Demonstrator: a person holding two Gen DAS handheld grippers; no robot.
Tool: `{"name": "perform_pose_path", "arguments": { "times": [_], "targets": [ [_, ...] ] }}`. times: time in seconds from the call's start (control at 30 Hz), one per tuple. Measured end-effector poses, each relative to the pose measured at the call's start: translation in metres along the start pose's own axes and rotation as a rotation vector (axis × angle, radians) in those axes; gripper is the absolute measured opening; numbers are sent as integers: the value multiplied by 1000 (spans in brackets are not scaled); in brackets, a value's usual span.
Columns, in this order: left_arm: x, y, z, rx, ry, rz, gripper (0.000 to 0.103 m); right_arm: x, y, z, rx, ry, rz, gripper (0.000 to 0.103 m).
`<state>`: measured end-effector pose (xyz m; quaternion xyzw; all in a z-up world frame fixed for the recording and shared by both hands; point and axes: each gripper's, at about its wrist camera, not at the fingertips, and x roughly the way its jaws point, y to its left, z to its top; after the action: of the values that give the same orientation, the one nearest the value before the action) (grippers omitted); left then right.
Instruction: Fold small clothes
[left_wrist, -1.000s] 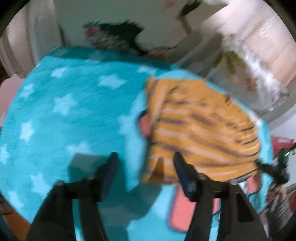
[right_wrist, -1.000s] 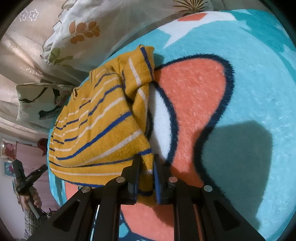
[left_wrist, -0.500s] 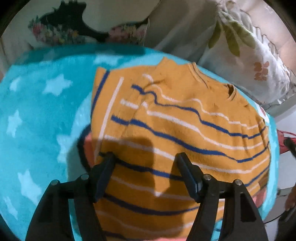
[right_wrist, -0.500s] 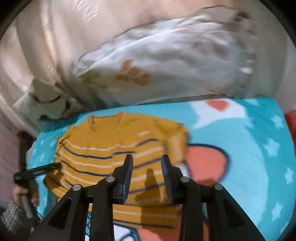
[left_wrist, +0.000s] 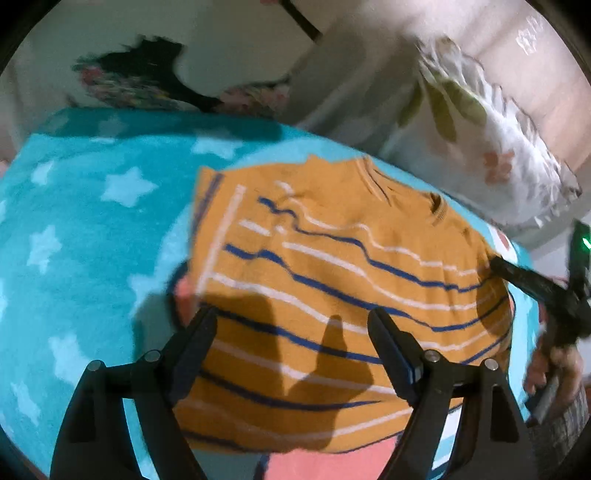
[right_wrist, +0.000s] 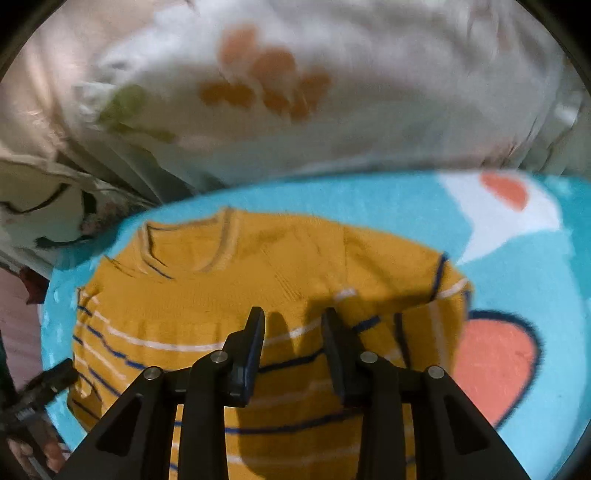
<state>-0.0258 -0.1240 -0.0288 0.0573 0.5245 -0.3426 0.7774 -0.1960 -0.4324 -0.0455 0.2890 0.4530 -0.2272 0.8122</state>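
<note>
Mustard-yellow knitted sweater with blue and white stripes (left_wrist: 332, 266) spread flat on a fluffy turquoise blanket with pale stars and a coral shape (left_wrist: 92, 229), neckline toward the far pillows, one sleeve folded in over the body at the side. In the right wrist view same sweater (right_wrist: 221, 295) across the middle of the blanket (right_wrist: 517, 258), collar at far left, folded sleeve at the right.

Left claw (left_wrist: 291, 332) above the lower striped part of the sweater, jaws spread wide and just been opening further, nothing between the pads; only its shadow on the knit below. Contact with the fabric not visible.

Right claw (right_wrist: 293, 332) above the middle of the sweater, near the first white stripe, jaws parted by a moderate gap, empty; opened within the last second and no cloth pinched now. Dark shadows of both fingers on the yellow knit just beyond the tips.

White pillow with orange and green leaf print (right_wrist: 295, 92) behind the blanket, blurred. Second pillow with dark pattern (left_wrist: 147, 81) at the far left in the left wrist view.
</note>
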Motion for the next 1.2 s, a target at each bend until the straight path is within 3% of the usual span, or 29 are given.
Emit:
{"name": "perform_pose_path", "arguments": {
  "times": [0.13,0.23,0.27,0.33,0.4,0.53,0.8,1.2],
  "targets": [
    [5,24,-14,-131,1,-4,83,-40,15,-24,-53,-79,27,35],
    [29,45,-28,-224,86,16,82,-55,18,-51,-67,-109,36,40],
    [28,45,-30,-217,52,5,86,-53,18,-57,-69,-101,32,42],
    [30,40,-27,-195,76,44,86,-33,14,-69,-63,-24,19,46],
    [26,39,-26,-220,69,37,86,-14,2,-75,-42,61,-1,46],
    [1,28,-33,-209,18,31,86,-36,-7,-74,8,-2,51,48],
    [-38,12,-61,-203,-30,93,86,-70,-3,-91,-54,-37,23,49],
    [-84,-8,-112,-169,-86,174,86,-95,4,-132,-216,-55,-116,55]
  ]
}}
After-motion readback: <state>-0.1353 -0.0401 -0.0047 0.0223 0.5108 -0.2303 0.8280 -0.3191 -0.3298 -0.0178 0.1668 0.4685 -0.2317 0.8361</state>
